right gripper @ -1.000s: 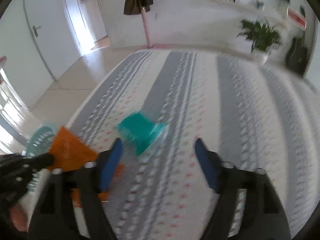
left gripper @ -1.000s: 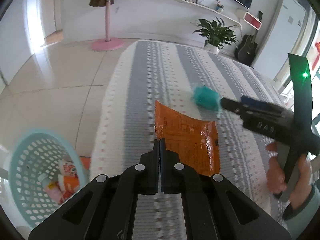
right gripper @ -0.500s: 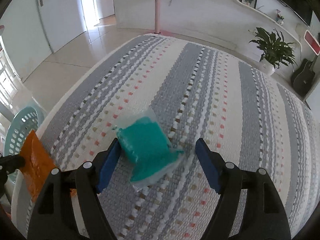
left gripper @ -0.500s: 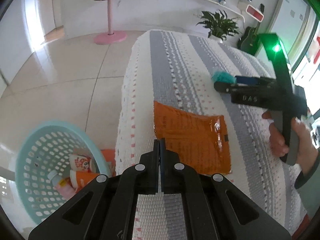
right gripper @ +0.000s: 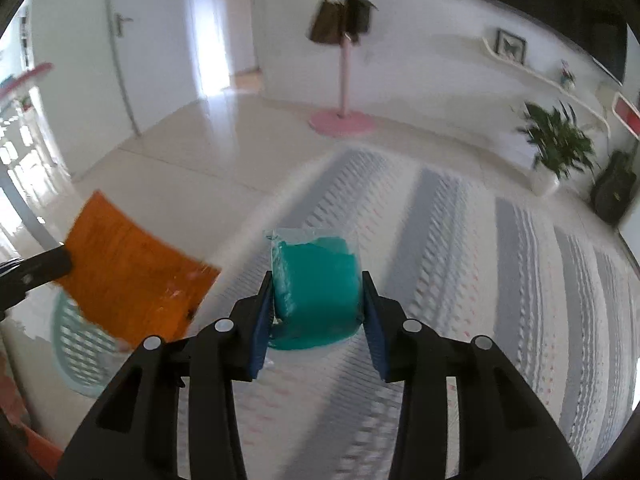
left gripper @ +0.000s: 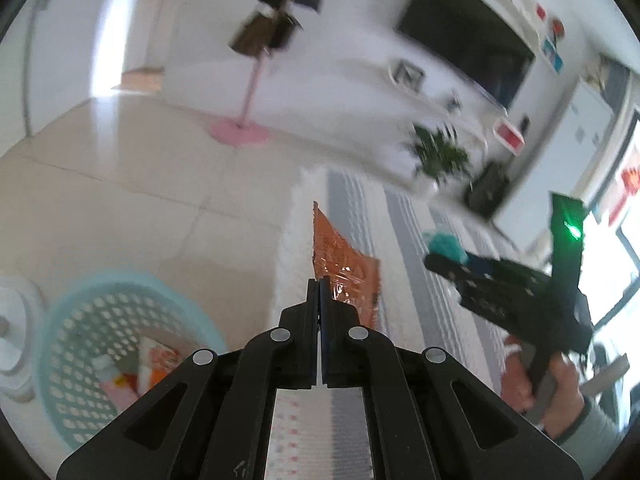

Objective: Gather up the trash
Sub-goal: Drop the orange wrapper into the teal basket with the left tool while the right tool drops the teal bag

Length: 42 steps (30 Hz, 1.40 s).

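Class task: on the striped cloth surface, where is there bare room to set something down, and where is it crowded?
Bare striped cloth stretches right of the teal packet toward the potted plant. It is crowded at the near left edge: the left gripper holds the orange wrapper over the basket, and the right gripper pinches the packet.

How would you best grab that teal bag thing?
Across its two side faces, coming in from its near end, as the right gripper now does: the teal packet is soft and puffy, and fits between the fingers.
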Tool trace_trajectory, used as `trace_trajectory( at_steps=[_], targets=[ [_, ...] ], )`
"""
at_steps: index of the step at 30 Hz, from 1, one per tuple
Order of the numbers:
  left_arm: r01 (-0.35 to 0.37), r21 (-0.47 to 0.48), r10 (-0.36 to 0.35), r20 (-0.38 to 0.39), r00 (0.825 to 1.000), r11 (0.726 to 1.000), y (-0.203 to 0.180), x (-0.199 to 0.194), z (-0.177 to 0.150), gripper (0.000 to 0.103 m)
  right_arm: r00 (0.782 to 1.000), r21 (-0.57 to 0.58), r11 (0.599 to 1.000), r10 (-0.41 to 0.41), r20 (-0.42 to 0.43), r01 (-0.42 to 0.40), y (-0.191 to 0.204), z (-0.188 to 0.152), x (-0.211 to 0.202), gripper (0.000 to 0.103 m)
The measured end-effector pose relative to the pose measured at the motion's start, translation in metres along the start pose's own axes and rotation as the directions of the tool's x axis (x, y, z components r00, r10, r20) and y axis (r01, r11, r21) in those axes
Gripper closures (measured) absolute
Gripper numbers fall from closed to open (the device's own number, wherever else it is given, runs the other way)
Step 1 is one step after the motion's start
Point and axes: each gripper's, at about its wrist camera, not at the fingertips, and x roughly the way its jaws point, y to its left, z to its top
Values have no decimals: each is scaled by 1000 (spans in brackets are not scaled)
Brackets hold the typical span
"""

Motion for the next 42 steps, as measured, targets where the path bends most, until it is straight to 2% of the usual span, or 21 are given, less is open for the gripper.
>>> trace_trajectory(
  at_steps=[4, 5, 8, 11, 14, 16, 17, 20, 22, 23, 24, 27, 30, 31, 32, 33, 34, 38, 40, 41, 42],
  targets=[
    [-63, -71, 68, 68, 995, 995, 37, -39, 11, 103, 997, -20, 998, 54, 54, -53, 52, 18, -23, 66],
    [-75, -88, 82, 72, 994, 993, 45, -46, 11, 103, 995, -21, 997, 79, 56, -78, 66, 21, -26, 66],
    [-173, -132, 182, 61, 981, 976, 79, -63, 10, 103, 988, -29, 988, 150, 42, -149, 106, 22, -25, 66],
    [-231, -197, 239, 14, 971, 953, 114, -70, 4, 103, 984, -49, 983, 176, 0, -175, 144, 17, -12, 66],
    [-288, -243, 267, -116, 957, 926, 148, -58, -7, 103, 979, -49, 979, 195, -60, -198, 173, 9, 3, 65],
    [-279, -306, 227, -193, 954, 910, 170, -45, -19, 103, 957, -17, 966, 252, -143, -257, 186, 2, 23, 65],
    [-293, -316, 229, -224, 947, 902, 177, -39, -25, 103, 943, 10, 960, 277, -184, -280, 190, -1, 33, 65],
    [-332, -286, 251, -286, 925, 899, 184, -29, -35, 103, 917, 48, 957, 289, -276, -287, 202, -13, 59, 63],
    [-349, -280, 262, -303, 916, 895, 182, -25, -39, 90, 909, 60, 959, 282, -307, -278, 208, -22, 68, 60],
    [-353, -275, 266, -306, 914, 894, 181, -24, -39, 79, 904, 66, 958, 286, -317, -280, 208, -24, 71, 58],
    [-361, -259, 281, -300, 912, 896, 178, -25, -39, 72, 900, 75, 956, 291, -325, -282, 210, -28, 74, 57],
    [-401, -201, 344, -265, 901, 894, 170, -34, -34, 66, 902, 85, 957, 290, -320, -277, 207, -30, 74, 56],
    [-410, -190, 367, -224, 903, 892, 162, -44, -26, 57, 907, 92, 954, 300, -297, -286, 201, -26, 65, 54],
    [-410, -188, 373, -206, 905, 892, 157, -48, -22, 56, 911, 85, 954, 300, -282, -288, 199, -24, 59, 53],
    [-410, -187, 375, -195, 906, 893, 153, -50, -18, 56, 916, 76, 954, 300, -267, -290, 197, -23, 53, 45],
    [-408, -185, 378, -175, 909, 894, 147, -54, -14, 55, 924, 64, 956, 293, -247, -287, 199, -21, 45, 36],
    [-402, -182, 378, -152, 913, 897, 141, -59, -9, 55, 929, 54, 956, 291, -226, -287, 197, -17, 36, 33],
    [-400, -148, 396, -54, 917, 905, 110, -83, 4, 48, 951, -2, 965, 258, -171, -263, 189, -9, -2, 33],
    [-407, -69, 408, -2, 913, 911, 82, -97, 8, 47, 961, -22, 968, 244, -131, -248, 179, -7, -30, 33],
    [-394, -27, 394, 26, 919, 919, 64, -105, 8, 46, 965, -32, 970, 237, -108, -242, 173, -6, -44, 33],
    [-378, -5, 378, 53, 924, 926, 50, -113, 6, 39, 974, -51, 974, 218, -62, -221, 164, -7, -70, 33]
  ],
)
